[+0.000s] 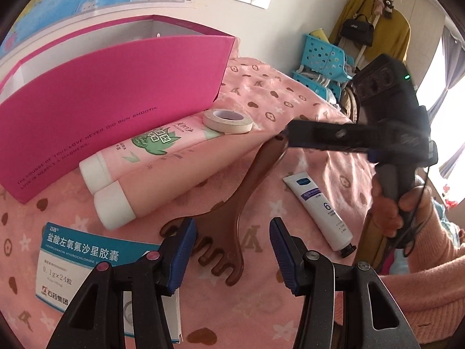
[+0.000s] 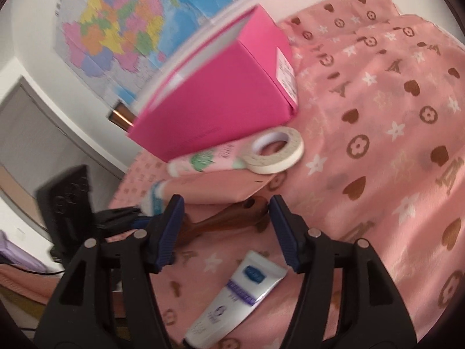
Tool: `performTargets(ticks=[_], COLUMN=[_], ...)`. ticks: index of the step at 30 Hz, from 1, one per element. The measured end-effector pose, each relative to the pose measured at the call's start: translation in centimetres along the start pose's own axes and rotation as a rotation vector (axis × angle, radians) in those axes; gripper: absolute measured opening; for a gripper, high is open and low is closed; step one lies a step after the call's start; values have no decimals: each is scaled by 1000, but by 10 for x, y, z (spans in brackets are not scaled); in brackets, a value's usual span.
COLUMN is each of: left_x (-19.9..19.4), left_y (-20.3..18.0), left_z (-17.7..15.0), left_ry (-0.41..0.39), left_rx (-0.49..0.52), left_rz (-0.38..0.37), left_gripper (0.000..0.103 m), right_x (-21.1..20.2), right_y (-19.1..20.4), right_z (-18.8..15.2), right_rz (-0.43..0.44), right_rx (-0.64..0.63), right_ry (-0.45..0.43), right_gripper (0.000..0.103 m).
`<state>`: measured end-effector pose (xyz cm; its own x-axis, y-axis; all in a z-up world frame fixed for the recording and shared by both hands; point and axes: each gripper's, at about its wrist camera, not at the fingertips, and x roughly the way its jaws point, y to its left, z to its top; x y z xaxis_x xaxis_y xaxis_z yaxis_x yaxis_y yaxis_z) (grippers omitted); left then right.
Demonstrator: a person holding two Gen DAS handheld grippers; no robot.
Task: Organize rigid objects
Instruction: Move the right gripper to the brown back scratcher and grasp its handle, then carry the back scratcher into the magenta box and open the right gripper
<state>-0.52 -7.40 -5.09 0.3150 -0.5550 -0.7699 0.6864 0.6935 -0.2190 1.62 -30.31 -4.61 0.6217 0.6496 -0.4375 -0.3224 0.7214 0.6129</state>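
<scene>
A brown wooden comb-like massager (image 1: pixel 232 212) lies on the pink patterned cloth (image 1: pixel 290 96). My left gripper (image 1: pixel 232 250) is open, its fingers either side of the toothed end. My right gripper (image 2: pixel 226 229) is open over the handle end (image 2: pixel 232 218); it shows in the left wrist view (image 1: pixel 334 136) reaching in from the right. Two pink tubes (image 1: pixel 151 171), a roll of tape (image 1: pixel 227 120), a white tube (image 1: pixel 322 209) and a medicine box (image 1: pixel 87 264) lie around. An open pink box (image 1: pixel 110 101) stands behind.
The pink box also shows in the right wrist view (image 2: pixel 221 96), with the tape roll (image 2: pixel 273 149) and white tube (image 2: pixel 238 293) near it. A map (image 2: pixel 122 29) hangs on the wall. Blue baskets (image 1: pixel 325 58) and hanging clothes stand beyond the bed.
</scene>
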Motion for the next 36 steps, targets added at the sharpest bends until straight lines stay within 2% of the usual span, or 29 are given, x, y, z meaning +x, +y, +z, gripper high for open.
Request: performTargets(ticks=[6, 9, 12, 13, 15, 17, 19, 21, 23, 27, 29, 33, 36], left_x=[-1, -1, -1, -1, -1, -1, -2, -2, -2, 1, -1, -9, -16], left_y=[-1, 2, 5, 6, 8, 12, 15, 16, 16, 18, 20, 17, 18], left_z=[1, 2, 1, 1, 0, -1, -2, -3, -2, 0, 0, 0, 1], left_ry=[-23, -34, -36, -37, -33, -30, -31, -31, -29, -15, -17, -39, -48], left_rx=[-3, -12, -16, -18, -27, -46, -59, -66, -68, -96, -112, -107, -120], left_rz=[12, 29, 28, 32, 37, 30, 19, 10, 10, -2, -40, -51, -94], left_gripper=[54, 41, 37, 37, 37, 37, 39, 39, 42, 51, 52, 53, 56], right_x=[-12, -7, 16, 23, 34, 36, 33, 30, 29, 22, 17, 8, 0], right_y=[25, 29, 33, 33, 30, 28, 26, 28, 28, 35, 41, 56, 65], right_z=[4, 6, 6, 6, 9, 10, 10, 8, 8, 13, 18, 29, 39], right_rz=[59, 93, 61, 47, 35, 16, -10, -44, -47, -19, -6, -7, 26], right_rx=[-58, -68, -74, -76, -52, -42, -40, -43, -30, -22, -25, -53, -58], right_ry=[-50, -46, 6, 17, 39, 53, 61, 68, 71, 61, 46, 19, -5], right_gripper=[63, 63, 62, 60, 44, 37, 35, 27, 26, 21, 19, 19, 19])
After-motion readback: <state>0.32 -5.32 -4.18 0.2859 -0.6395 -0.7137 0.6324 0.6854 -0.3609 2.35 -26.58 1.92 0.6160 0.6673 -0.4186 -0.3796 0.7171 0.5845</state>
